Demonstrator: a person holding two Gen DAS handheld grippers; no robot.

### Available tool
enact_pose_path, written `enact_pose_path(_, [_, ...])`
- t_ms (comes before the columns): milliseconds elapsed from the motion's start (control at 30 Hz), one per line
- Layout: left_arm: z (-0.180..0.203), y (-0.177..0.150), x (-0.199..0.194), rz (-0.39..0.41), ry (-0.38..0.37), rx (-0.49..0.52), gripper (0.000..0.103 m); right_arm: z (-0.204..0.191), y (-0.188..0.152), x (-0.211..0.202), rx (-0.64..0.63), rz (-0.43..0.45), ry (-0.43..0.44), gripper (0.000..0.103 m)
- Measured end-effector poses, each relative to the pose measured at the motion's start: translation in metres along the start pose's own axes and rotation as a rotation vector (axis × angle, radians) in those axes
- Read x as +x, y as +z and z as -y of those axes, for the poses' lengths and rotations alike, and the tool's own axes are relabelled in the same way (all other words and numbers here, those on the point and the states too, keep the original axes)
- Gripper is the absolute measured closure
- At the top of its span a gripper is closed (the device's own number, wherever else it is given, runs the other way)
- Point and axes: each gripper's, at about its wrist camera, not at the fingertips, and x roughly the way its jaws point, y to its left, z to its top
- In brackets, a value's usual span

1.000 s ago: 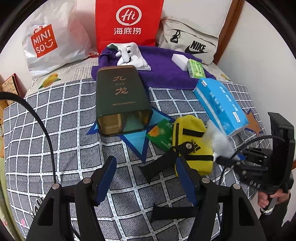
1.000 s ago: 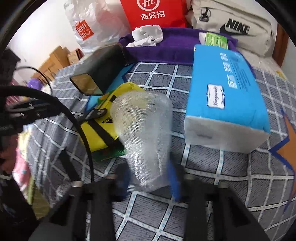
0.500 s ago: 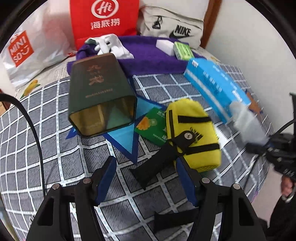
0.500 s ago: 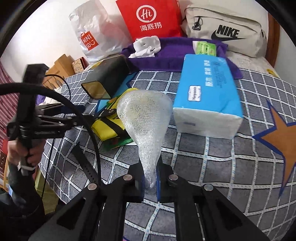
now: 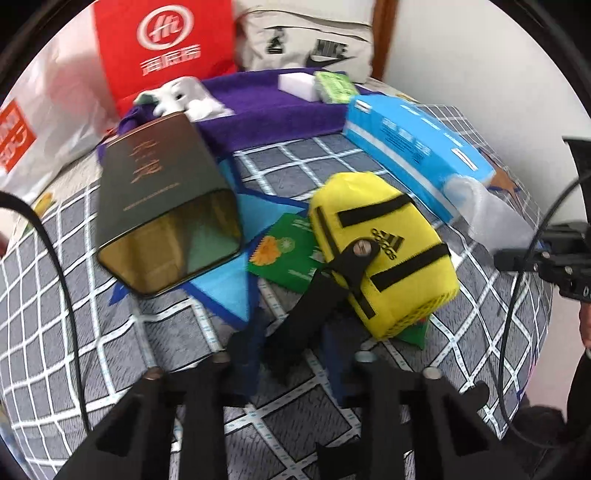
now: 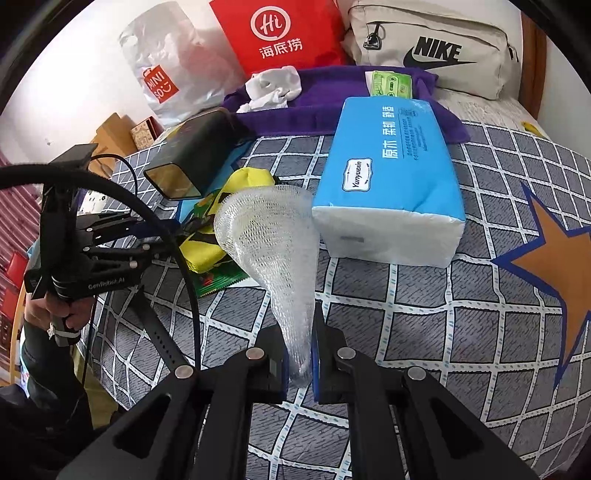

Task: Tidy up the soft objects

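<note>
My right gripper (image 6: 299, 354) is shut on a white foam net sleeve (image 6: 273, 251) and holds it above the bed; the sleeve also shows in the left wrist view (image 5: 491, 214). My left gripper (image 5: 291, 350) has its jaws partly closed around the black strap (image 5: 314, 306) of a yellow Adidas pouch (image 5: 384, 251); the frame is blurred, so contact is unclear. A purple towel (image 6: 325, 103) at the back holds a white sock (image 6: 273, 86), a white sponge (image 5: 297, 83) and a green tissue pack (image 6: 391, 83).
A blue tissue pack (image 6: 391, 177) lies right of the pouch. A dark green tin (image 5: 162, 206) lies on its side to the left. A green packet (image 5: 288, 251) sits under the pouch. A red bag (image 6: 280, 33), Miniso bag (image 6: 166, 70) and Nike bag (image 6: 432, 48) line the back.
My left gripper moved toward the pouch and its jaws narrowed around the strap. My right gripper closed on the net sleeve and lifted it.
</note>
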Motion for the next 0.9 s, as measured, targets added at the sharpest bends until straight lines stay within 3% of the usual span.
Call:
enact_pose_path(100, [-0.015, -0.003, -0.006, 0.002, 0.007, -0.061, 0.091, 0.0, 0.001, -0.002, 0.001, 0.006, -0.002, 0.094])
enact_pose_path(167, [-0.023, -0.008, -0.01, -0.004, 0.026, -0.086, 0.091, -0.001, 0.001, -0.003, 0.002, 0.009, 0.0, 0.094])
enact_pose_path(500, [-0.016, 0.005, 0.006, -0.016, 0.025, -0.06, 0.091, -0.003, 0.001, -0.001, 0.001, 0.004, 0.009, 0.093])
enact_pose_path(600, [-0.018, 0.008, 0.006, -0.015, 0.018, -0.081, 0.099, -0.003, 0.0, -0.003, 0.002, 0.007, 0.01, 0.093])
enact_pose_path(900, [-0.018, 0.007, -0.036, 0.067, 0.016, -0.125, 0.099, -0.008, 0.004, -0.021, -0.007, 0.05, 0.035, 0.094])
